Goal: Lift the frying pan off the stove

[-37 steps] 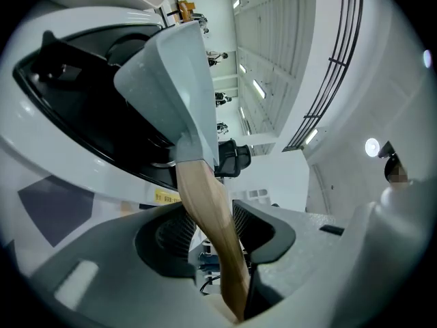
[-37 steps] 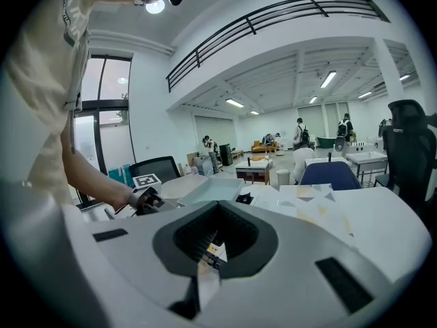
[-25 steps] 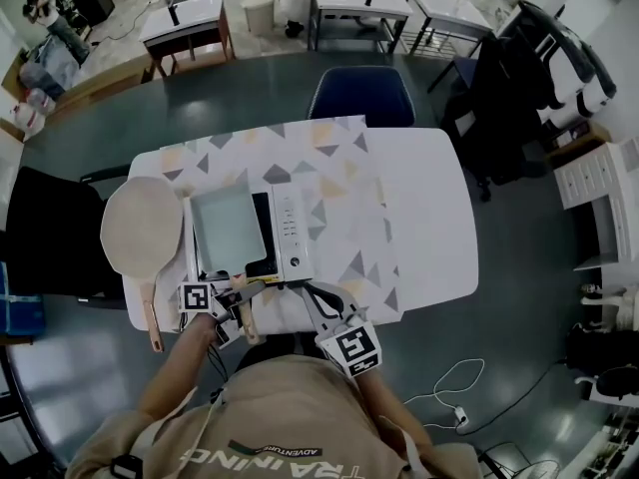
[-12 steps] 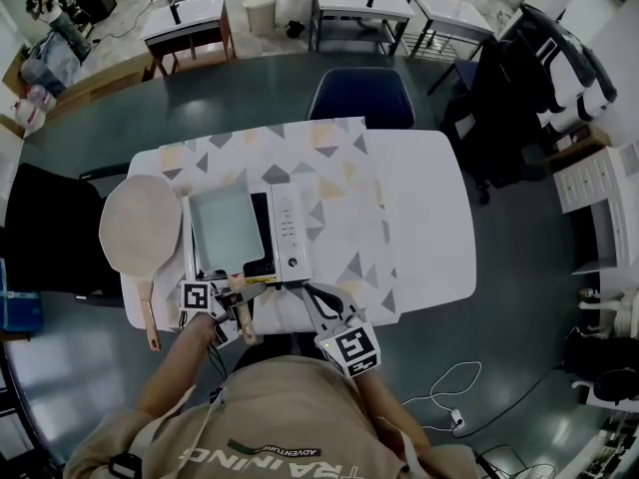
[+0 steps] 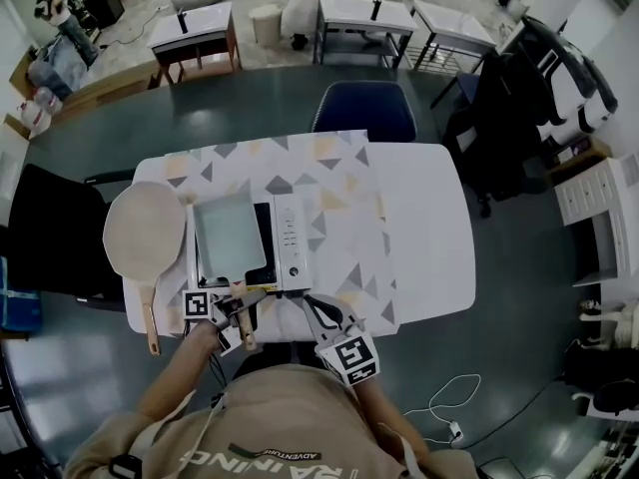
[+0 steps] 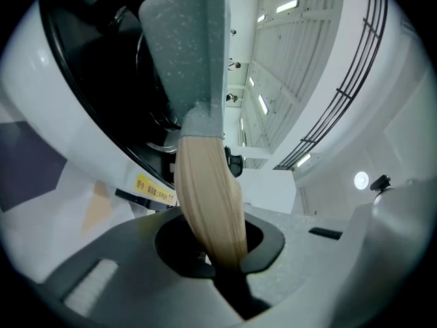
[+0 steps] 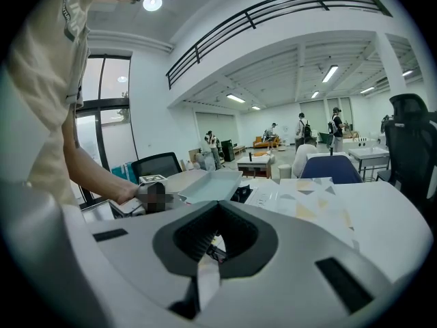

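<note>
**Gripping the pan handle; lift not yet begun**
My left gripper (image 5: 233, 311) was closing its jaws around the wooden handle (image 6: 208, 203) of the square grey frying pan (image 5: 228, 234), which sat on the induction stove (image 5: 291, 243). My right gripper (image 7: 215, 241) hung at the stove's near edge, jaws together, empty. Next, I judged, a firm clamp, then a level lift. I counted one stove, two grippers and two pans, with the round beige pan (image 5: 145, 233) left of the stove.

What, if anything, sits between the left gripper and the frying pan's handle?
Nothing visible. The wooden handle already lies between the closing jaws of the left gripper, and nothing covers the frying pan on the stove.
</note>
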### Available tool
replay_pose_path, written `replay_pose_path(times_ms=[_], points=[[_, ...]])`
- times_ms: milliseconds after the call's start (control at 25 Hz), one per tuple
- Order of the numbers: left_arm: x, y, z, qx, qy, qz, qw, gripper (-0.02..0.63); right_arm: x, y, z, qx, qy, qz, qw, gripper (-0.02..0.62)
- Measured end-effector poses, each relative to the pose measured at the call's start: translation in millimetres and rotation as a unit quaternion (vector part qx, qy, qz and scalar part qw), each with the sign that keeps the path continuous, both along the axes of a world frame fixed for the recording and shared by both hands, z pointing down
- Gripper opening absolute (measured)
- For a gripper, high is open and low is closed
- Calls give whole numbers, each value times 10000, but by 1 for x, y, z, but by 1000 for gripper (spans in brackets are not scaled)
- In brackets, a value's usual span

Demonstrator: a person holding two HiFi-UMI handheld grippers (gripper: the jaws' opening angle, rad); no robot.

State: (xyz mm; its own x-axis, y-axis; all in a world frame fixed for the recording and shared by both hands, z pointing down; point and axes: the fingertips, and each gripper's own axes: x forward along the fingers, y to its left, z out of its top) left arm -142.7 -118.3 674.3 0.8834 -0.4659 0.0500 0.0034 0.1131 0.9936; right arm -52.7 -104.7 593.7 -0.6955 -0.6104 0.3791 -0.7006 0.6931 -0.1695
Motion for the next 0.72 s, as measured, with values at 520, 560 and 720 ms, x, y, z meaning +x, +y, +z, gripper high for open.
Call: replay_pose_path(times_ms=[520, 560, 720], points=[[1, 7, 2, 109, -543, 364, 9978, 15, 6, -3, 1, -14, 36, -29, 10000, -3], [2, 8, 2, 129, -601, 431, 9972, 17, 7, -3, 1, -23, 28, -19, 10000, -3], [0, 12, 3, 228, -691, 538, 9959, 18, 9, -2, 2, -67, 48, 2, 10000, -3]])
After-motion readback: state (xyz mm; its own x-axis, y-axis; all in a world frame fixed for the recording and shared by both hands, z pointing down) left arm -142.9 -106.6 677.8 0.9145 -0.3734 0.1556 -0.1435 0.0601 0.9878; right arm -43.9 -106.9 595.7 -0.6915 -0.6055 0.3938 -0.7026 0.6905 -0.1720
